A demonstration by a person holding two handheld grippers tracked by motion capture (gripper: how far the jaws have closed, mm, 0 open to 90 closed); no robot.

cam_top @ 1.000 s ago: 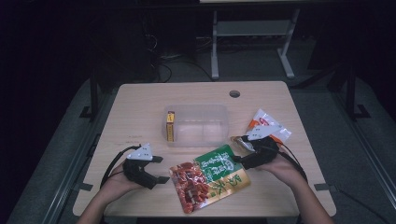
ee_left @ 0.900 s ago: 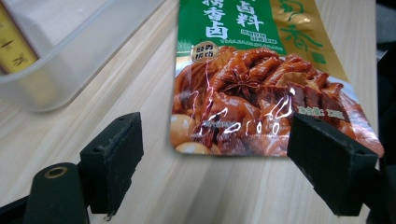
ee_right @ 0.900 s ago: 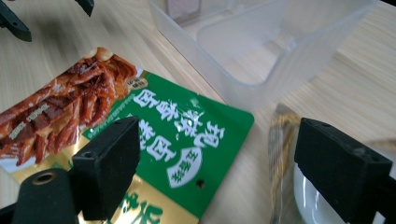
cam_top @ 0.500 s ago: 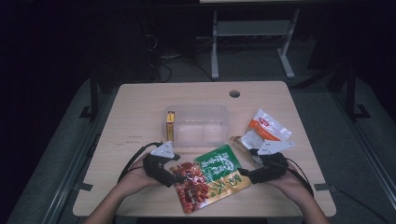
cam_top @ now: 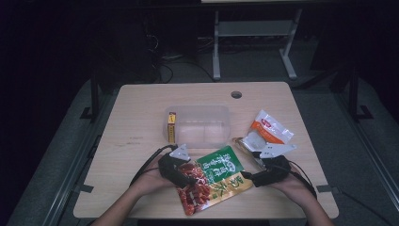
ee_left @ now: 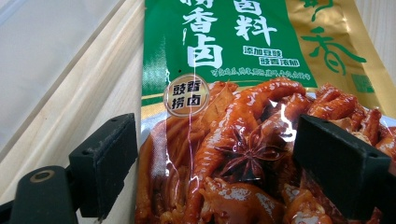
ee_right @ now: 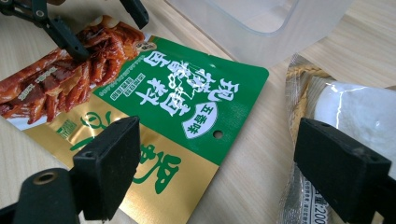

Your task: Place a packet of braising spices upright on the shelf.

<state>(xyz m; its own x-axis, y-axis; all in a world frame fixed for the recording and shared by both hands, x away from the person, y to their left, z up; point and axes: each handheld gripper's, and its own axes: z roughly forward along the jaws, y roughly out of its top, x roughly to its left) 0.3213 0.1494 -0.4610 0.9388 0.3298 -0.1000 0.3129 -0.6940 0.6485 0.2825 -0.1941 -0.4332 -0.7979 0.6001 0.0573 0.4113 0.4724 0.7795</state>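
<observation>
A green, gold and red snack packet [cam_top: 214,181] lies flat near the table's front edge. In the left gripper view my left gripper [ee_left: 215,172] is open and straddles the red end of the snack packet [ee_left: 243,116], one jaw over bare wood, the other over the film. My left gripper [cam_top: 188,178] comes in from the packet's left. My right gripper [cam_top: 249,178] stands open at the packet's right end. In the right gripper view my right gripper [ee_right: 233,177] has one jaw above the gold corner of the snack packet [ee_right: 173,102] and the other above a clear pouch [ee_right: 355,107].
A clear plastic box [cam_top: 200,125] sits mid-table with a small yellow carton [cam_top: 171,126] against its left side. An orange and white packet [cam_top: 270,131] and the clear pouch [cam_top: 247,146] lie right of it. A cable hole [cam_top: 236,94] is at the back.
My left gripper has moved right, from the bare table onto the packet's red end. My right gripper has drawn back from the orange packet to the snack packet's right end.
</observation>
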